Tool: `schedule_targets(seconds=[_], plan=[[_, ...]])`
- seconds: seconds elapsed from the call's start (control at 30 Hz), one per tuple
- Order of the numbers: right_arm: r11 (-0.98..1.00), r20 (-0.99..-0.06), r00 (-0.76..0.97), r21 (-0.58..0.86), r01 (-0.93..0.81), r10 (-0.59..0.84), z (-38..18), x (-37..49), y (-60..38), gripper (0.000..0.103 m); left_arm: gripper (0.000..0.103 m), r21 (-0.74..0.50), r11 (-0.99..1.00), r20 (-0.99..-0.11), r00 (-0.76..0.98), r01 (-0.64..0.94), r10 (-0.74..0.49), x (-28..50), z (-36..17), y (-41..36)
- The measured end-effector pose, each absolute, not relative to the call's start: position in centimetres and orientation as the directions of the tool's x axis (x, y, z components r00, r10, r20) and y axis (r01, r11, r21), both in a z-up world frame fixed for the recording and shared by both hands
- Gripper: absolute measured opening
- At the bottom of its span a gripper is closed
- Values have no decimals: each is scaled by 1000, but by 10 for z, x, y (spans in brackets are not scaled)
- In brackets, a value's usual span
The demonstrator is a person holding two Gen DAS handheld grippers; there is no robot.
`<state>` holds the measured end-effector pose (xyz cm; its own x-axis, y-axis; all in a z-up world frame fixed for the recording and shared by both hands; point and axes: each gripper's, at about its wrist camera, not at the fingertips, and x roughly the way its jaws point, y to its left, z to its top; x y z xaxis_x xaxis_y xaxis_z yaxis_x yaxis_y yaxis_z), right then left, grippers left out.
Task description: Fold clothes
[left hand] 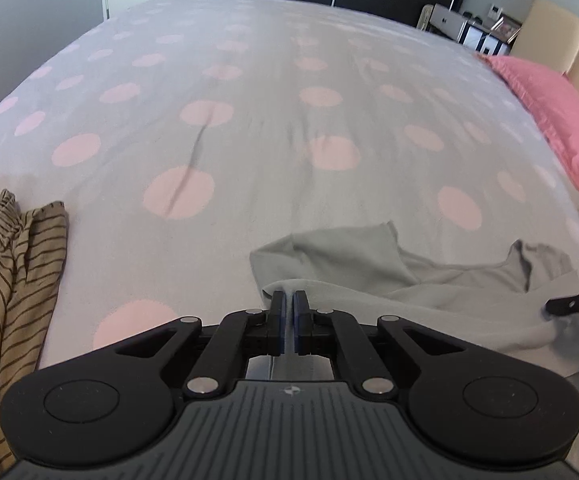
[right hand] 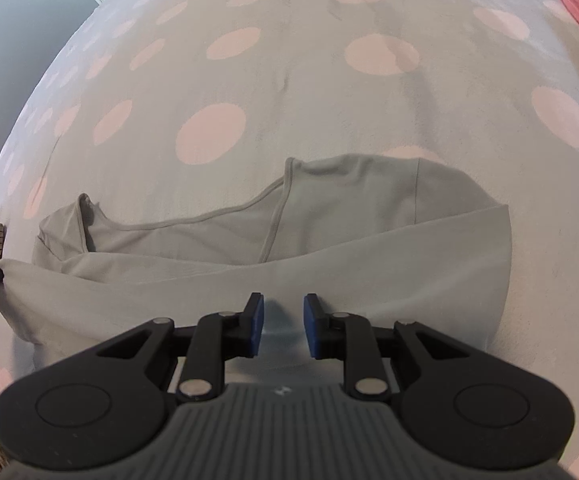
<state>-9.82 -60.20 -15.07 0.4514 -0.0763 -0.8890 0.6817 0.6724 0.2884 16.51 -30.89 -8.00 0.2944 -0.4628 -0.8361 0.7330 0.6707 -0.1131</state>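
A pale grey top (left hand: 429, 300) lies on the bed, its near part folded over the far part. My left gripper (left hand: 288, 304) is shut on the folded edge of the grey top at its left corner. In the right wrist view the grey top (right hand: 329, 248) spreads across the bed with its neckline and straps showing. My right gripper (right hand: 284, 316) is open just above the folded layer, with nothing between its pads. A finger of the right gripper (left hand: 577, 304) shows at the right edge of the left wrist view.
The bed has a grey sheet with pink dots (left hand: 249, 120). A striped brown garment (left hand: 21, 264) and a white one lie heaped at the left. A pink pillow (left hand: 553, 112) lies at the right. Shelves and a dark wardrobe stand behind the bed.
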Motion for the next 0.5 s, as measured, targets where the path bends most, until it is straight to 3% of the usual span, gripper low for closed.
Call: schedule_targets(seconds=[0.3,0.5], plan=[[603,-840,543,434,670,2,-145,-89,-605,25,3,-142,683,-860,252,716,-444,169,-90,-301],[600,-867,498,406,689,14,-162,-61,-593,26,3,-146,690,-867,244,709,-434,170,-93,-301]])
